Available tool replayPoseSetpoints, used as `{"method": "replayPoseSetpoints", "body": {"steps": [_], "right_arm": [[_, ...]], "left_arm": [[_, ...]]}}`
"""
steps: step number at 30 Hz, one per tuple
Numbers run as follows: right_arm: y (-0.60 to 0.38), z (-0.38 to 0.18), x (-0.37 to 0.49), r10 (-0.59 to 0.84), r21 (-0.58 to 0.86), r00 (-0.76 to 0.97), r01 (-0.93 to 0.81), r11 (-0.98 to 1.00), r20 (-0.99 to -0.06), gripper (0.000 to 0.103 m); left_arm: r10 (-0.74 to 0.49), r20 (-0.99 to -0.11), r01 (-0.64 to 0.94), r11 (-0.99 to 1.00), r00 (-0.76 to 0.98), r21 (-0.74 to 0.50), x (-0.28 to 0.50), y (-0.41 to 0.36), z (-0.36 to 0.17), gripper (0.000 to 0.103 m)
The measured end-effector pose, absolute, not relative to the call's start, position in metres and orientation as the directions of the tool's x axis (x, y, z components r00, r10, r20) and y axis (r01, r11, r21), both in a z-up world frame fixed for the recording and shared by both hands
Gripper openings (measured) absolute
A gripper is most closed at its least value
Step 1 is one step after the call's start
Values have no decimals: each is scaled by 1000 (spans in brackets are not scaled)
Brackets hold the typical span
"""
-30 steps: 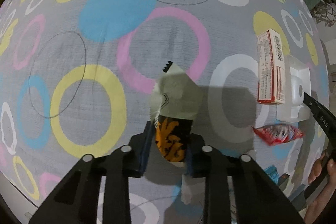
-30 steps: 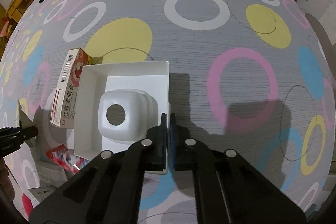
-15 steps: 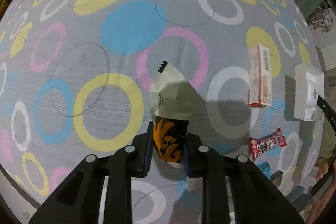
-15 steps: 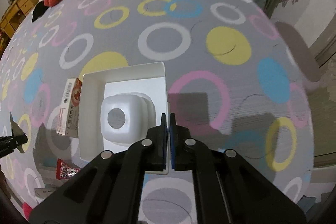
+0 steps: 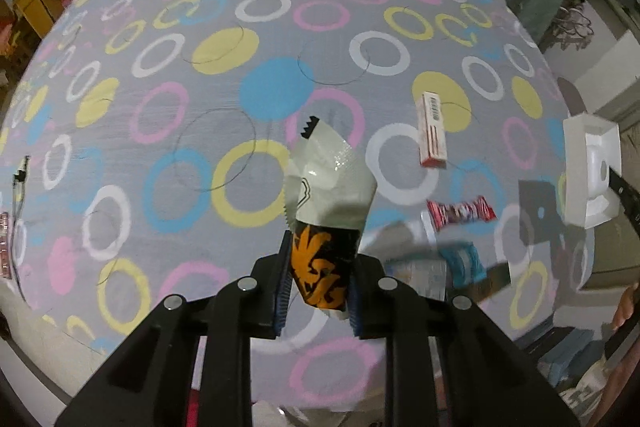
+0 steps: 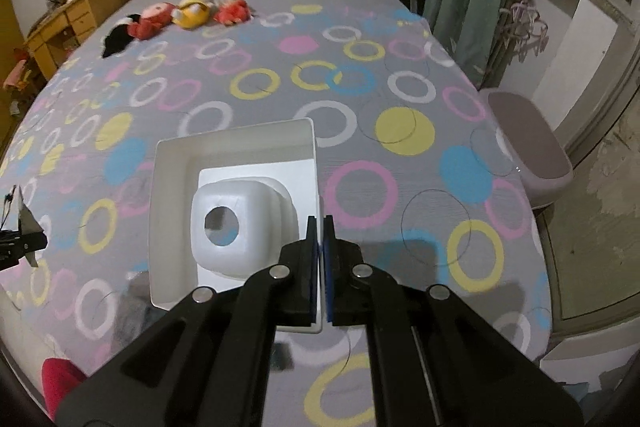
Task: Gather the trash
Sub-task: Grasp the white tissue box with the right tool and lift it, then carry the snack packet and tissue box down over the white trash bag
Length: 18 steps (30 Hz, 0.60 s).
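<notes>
Both pieces are picked up: left hand-held gripper [image 5: 318,291] clamped on the wrapper [image 5: 324,219], right hand-held gripper [image 6: 319,263] pinching the foam tray [image 6: 236,147] wall, above the bed [image 6: 400,155]. Next up, probably carrying them to a bin, none visible.

- bedspread [image 5: 120,99]: grey w/ yellow, pink, blue, white rings + dots
- wrapper [image 5: 324,227]: silver top, black w/ orange print
- foam tray [image 6: 232,187]: plain white
- carton [image 5: 432,131]: red n white
</notes>
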State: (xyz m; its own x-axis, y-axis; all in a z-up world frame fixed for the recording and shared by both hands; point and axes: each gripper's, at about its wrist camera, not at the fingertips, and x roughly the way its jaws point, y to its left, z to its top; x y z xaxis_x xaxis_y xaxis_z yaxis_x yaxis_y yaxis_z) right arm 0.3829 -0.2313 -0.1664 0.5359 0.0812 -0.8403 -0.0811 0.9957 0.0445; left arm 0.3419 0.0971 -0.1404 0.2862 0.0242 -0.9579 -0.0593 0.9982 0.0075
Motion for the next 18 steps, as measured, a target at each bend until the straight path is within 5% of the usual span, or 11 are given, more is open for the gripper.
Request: {"method": "replayPoseSetpoints", "body": {"steps": [18], "right_arm": [[-184, -105, 212, 203, 78, 587, -231, 970, -784, 4]], "left_arm": [[18, -939, -4, 1000, 342, 18, 177, 60, -124, 23]]}}
